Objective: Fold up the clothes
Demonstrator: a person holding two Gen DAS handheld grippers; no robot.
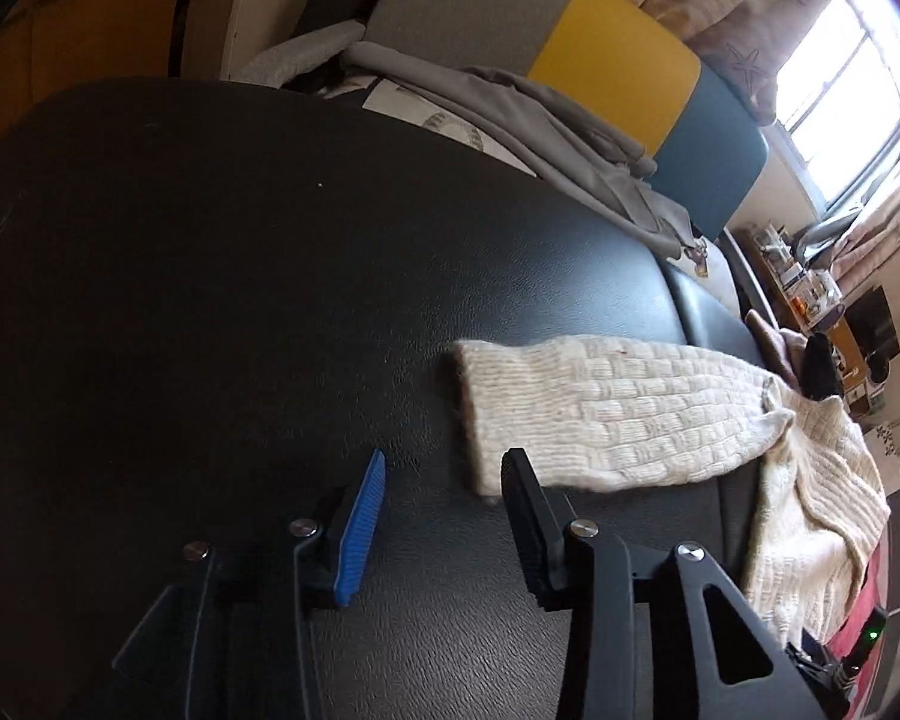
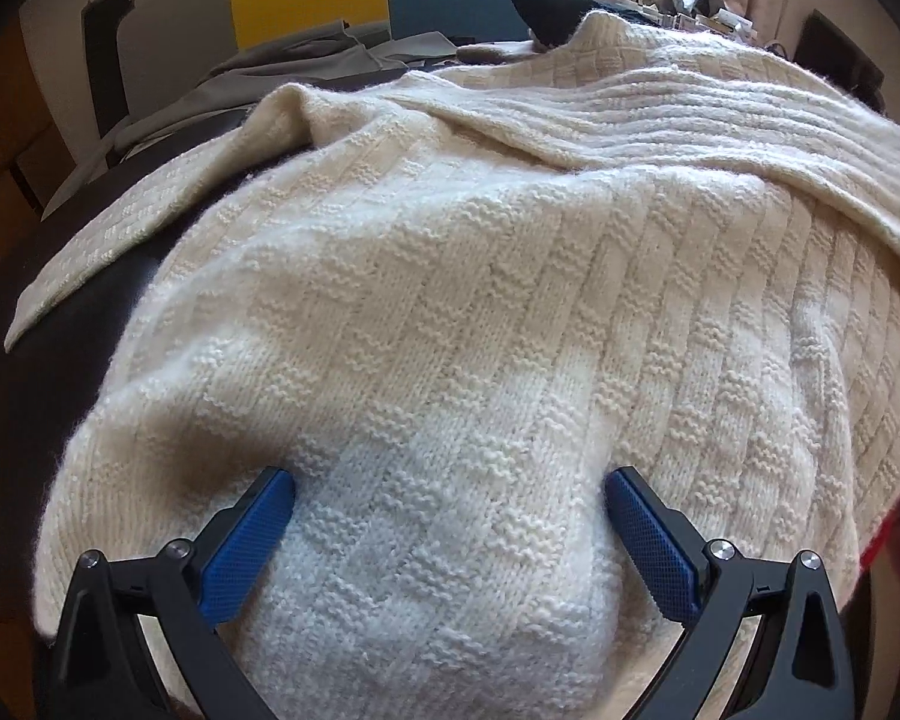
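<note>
1. The left gripper (image 1: 444,468) hovers low over the black table (image 1: 210,276), jaws apart and empty, just beside the cuff of the sweater sleeve (image 1: 600,414).
2. The right gripper (image 2: 450,486) presses down on the cream knit sweater (image 2: 480,276), jaws spread wide with a mound of knit bulging between the blue pads (image 2: 246,546).
3. The sweater lies on the table, one sleeve stretched out flat.
4. Grey clothes (image 1: 510,102) lie heaped beyond the table.
</note>
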